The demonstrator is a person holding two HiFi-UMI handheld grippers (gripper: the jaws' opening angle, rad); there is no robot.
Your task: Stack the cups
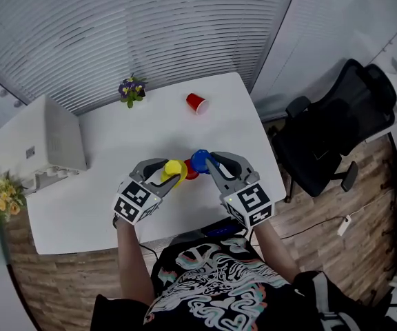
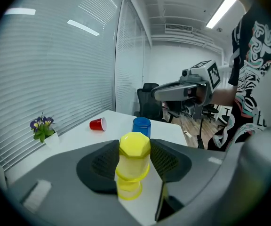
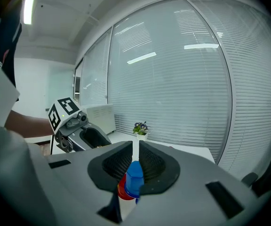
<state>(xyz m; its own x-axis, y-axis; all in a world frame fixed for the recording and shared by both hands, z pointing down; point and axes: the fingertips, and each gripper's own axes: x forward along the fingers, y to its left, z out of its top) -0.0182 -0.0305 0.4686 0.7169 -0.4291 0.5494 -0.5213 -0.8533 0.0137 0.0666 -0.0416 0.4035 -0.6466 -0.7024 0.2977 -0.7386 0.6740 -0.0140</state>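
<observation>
The left gripper (image 1: 169, 174) holds an inverted yellow cup (image 2: 134, 157) over the white tabletop (image 1: 116, 143). Its fingers (image 2: 102, 161) are spread wide and clamp the cup on opposite sides. A second yellow cup (image 2: 128, 189) sits directly beneath, also inverted. Contact between the two cannot be determined.

The right gripper (image 3: 135, 161) has its fingers nearly pressed together, with only a narrow slit between them. An inverted blue cup (image 3: 134, 180) shows at the lower end of that slit, seated on a red cup (image 3: 121, 190). In the left gripper view these fingers stand above the blue cup, clear of it.

The blue-and-red pair is just beside the yellow cups. Another red cup (image 1: 196, 103) lies on its side near the tabletop's far edge, well apart.
</observation>
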